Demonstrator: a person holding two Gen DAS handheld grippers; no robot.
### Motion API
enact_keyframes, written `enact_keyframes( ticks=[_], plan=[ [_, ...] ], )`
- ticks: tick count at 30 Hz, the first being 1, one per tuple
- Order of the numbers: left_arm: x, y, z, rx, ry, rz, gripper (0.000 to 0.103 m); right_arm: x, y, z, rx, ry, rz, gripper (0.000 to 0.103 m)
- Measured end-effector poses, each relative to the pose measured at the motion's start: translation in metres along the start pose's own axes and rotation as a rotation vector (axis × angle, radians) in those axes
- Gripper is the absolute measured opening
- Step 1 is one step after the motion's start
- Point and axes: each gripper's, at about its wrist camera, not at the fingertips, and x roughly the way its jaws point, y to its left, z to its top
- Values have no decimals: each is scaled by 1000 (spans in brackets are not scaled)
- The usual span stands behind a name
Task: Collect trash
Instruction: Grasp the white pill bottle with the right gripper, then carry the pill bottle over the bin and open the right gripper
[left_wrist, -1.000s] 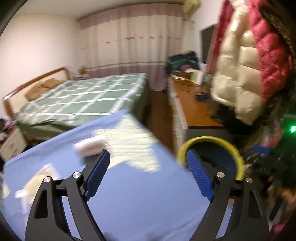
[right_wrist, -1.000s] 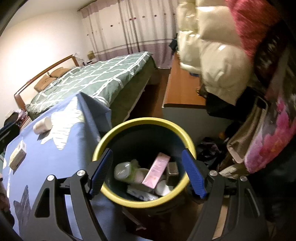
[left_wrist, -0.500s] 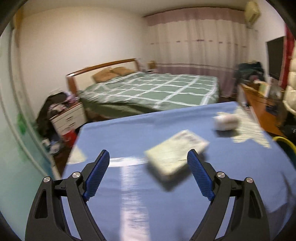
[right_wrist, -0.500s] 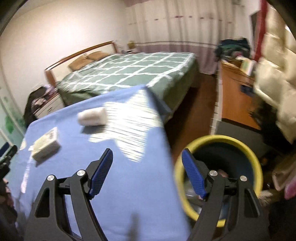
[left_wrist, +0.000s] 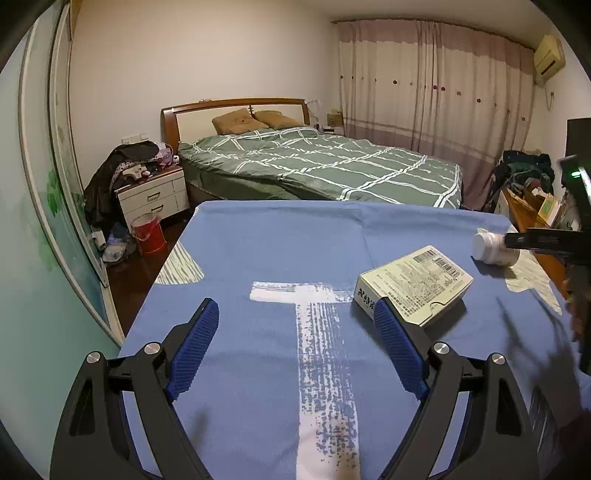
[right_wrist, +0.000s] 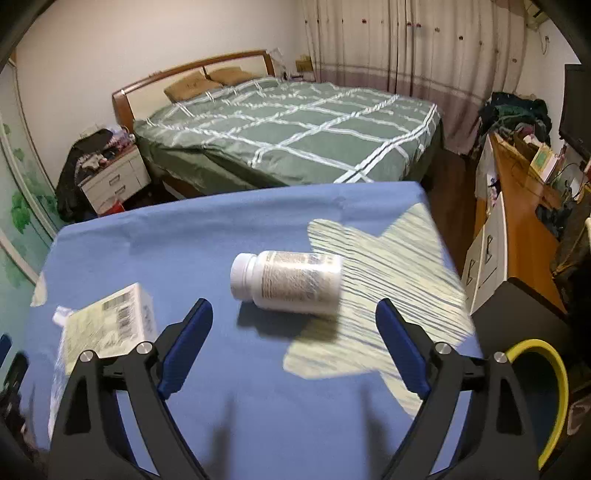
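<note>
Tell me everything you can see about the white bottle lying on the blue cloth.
The white bottle looks like a plastic pill bottle with a white screw cap and a printed label, too blurred to read. It lies on its side on the blue tablecloth, cap pointing left, partly over a pale patterned patch. Nothing grips it.

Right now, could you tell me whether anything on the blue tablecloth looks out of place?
Yes: the white bottle lies tipped on its side, cap still on, nothing spilled. The flat printed box lies askew beside it.
</note>
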Motion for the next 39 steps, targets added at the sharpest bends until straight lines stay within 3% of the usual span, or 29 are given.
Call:
enact_keyframes(
  ticks=[14, 17, 21, 29, 33, 39],
  plan=[
    [-1, -13, 0, 17, 8, -33, 85, 57, 13, 9, 24, 71, -58, 88],
    [-2, -15, 0, 21, 9, -36, 85, 58, 11, 5, 19, 66, -76, 81],
    [-1, -16, 1, 23, 13, -39, 85, 48, 3, 0, 14, 53, -67, 80],
    [-1, -16, 0, 29, 16, -44, 86, -13, -37, -26, 37, 3, -97, 80],
    [-2, -19, 0, 38, 12, -44, 86, -40, -63, -49, 98, -16, -135, 81],
    [-2, -20, -1, 42, 8, -43, 86, -73, -127, -97, 295, -49, -234, 81]
  ],
)
